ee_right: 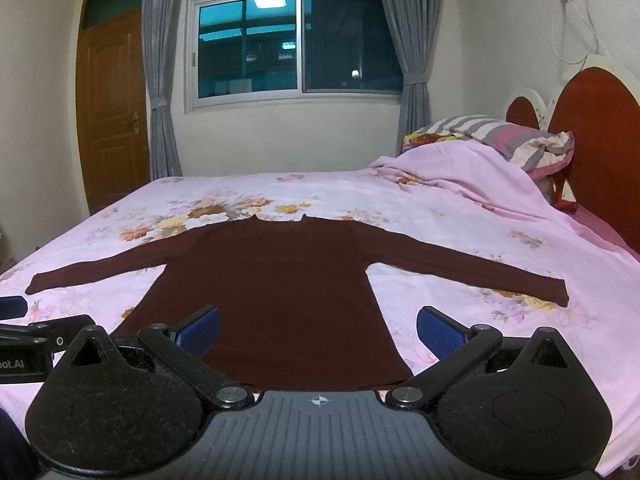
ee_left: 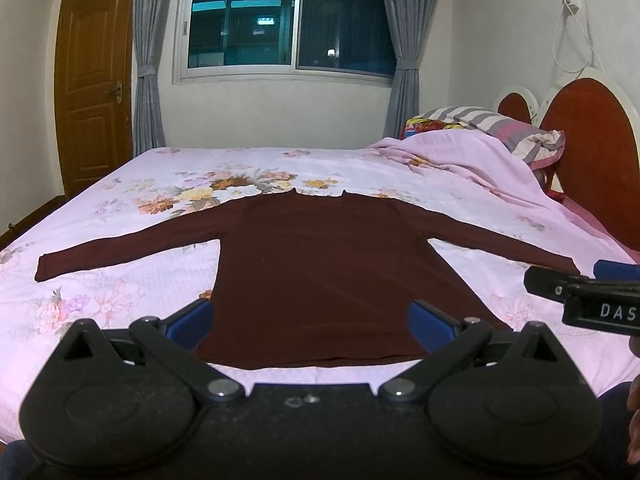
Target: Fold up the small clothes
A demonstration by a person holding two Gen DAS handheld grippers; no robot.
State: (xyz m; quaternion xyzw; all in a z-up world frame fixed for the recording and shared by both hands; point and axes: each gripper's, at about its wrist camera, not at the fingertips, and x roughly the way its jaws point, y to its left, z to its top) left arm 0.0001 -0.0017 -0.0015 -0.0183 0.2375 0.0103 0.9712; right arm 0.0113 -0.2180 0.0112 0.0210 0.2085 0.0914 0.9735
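While both my left gripper (ee_left: 310,322) and right gripper (ee_right: 318,330) hover with jaws apart, the maroon top (ee_left: 320,272) lies flat near the bed's (ee_left: 120,208) front edge, seemingly thin, limp knit, best pinched at the hem corners.

A bed (ee_left: 120,184) fills the room from the near edge to the far wall, covered by a pale pink sheet (ee_right: 460,236) printed with clusters of orange, yellow and lilac flowers. A dark maroon long-sleeved top (ee_left: 320,272) lies flat on the sheet, hem at the near edge, collar toward the far side, both sleeves spread out to left and right. At the far right a pink quilt (ee_left: 460,168) lies bunched against the red headboard (ee_right: 600,140), with a striped pillow (ee_left: 504,124) resting on top of it.
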